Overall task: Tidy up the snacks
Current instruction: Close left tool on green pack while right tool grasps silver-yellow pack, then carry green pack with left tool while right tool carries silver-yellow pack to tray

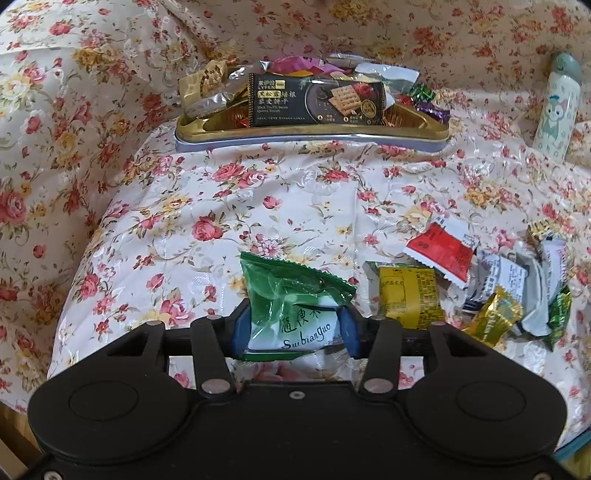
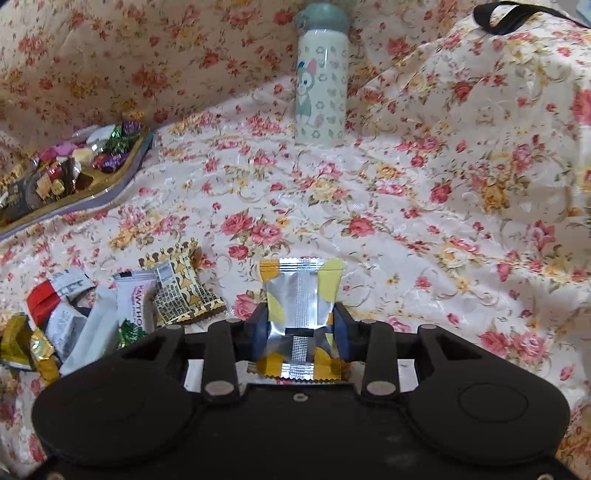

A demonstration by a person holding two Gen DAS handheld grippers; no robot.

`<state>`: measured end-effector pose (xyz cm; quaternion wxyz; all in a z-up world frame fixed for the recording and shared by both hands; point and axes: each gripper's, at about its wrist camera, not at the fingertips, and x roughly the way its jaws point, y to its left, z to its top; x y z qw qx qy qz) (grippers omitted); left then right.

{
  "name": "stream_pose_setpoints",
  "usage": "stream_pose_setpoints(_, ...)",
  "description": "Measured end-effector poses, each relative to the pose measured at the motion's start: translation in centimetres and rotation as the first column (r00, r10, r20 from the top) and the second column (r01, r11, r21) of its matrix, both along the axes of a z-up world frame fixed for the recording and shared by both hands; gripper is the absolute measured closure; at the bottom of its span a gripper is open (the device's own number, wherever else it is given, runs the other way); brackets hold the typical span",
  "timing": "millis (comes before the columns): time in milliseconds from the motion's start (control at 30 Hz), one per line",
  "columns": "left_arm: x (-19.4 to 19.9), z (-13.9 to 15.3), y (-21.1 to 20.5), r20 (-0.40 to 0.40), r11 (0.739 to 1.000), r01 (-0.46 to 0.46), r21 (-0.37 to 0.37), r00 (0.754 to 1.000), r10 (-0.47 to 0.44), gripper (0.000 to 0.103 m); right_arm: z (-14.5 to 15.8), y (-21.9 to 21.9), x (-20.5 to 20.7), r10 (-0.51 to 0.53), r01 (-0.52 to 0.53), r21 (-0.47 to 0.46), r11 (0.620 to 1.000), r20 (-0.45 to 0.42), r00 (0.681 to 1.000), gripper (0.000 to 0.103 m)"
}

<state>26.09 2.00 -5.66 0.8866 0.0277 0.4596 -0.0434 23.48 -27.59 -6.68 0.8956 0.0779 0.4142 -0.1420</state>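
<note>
Left tongs (image 1: pixel 293 325), right tongs (image 2: pixel 301 326), matte black bodies, blue pads (silver rivets)

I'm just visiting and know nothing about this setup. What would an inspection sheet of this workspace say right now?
Surface: floral cloth, wrinkled, covering everything.
Job's things: gold tray heaped with wrapped snacks; loose pile of packets on the cloth.
Clutter: cartoon-print bottle, upright.
Grippers: left gripper shut on green packet; right gripper shut on silver-and-yellow packet.
Cables: nothing seen.
Surroundings: black strap at the far right edge; cloth rises behind the tray.
</note>
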Motion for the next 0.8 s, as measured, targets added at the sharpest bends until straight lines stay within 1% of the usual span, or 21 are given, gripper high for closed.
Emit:
stream_pose_setpoints(133, -1.2, 1.5, 0.3, 0.016, 1.0, -0.011, -0.021, 1.0, 0.012, 0.048, 1.6, 0.1, -1.6, 0.008, -0.009, 0.028, 1.0, 0.029, 1.0, 0.065)
stream_pose_setpoints(267, -3.2, 3.5, 0.3, 0.036, 1.0, -0.004, -0.014, 0.999, 0.004, 0.048, 3.1, 0.7, -3.9, 0.028, -0.031, 0.058, 0.998, 0.059, 0.998, 0.065)
stream_pose_setpoints(400, -5.6, 4.7, -0.1, 0.02, 1.0, 0.014, -0.015, 1.0, -0.014, 0.048, 4.4, 1.5, -6.5, 0.059, -0.067, 0.096, 0.993, 0.084, 0.995, 0.065)
stream_pose_setpoints(533, -8.7, 5.3, -0.7, -0.011, 0.998, 0.052, -0.04, 0.999, -0.052, 0.048, 5.5, 2.8, -9.7, 0.099, -0.112, 0.128, 0.985, 0.103, 0.99, 0.065)
stream_pose_setpoints(800, -15.2, 5.7, -1.6, -0.011, 0.992, 0.115, -0.053, 0.993, -0.115, 0.048, 6.2, 5.2, -16.0, 0.166, -0.184, 0.151, 0.971, 0.125, 0.978, 0.065)
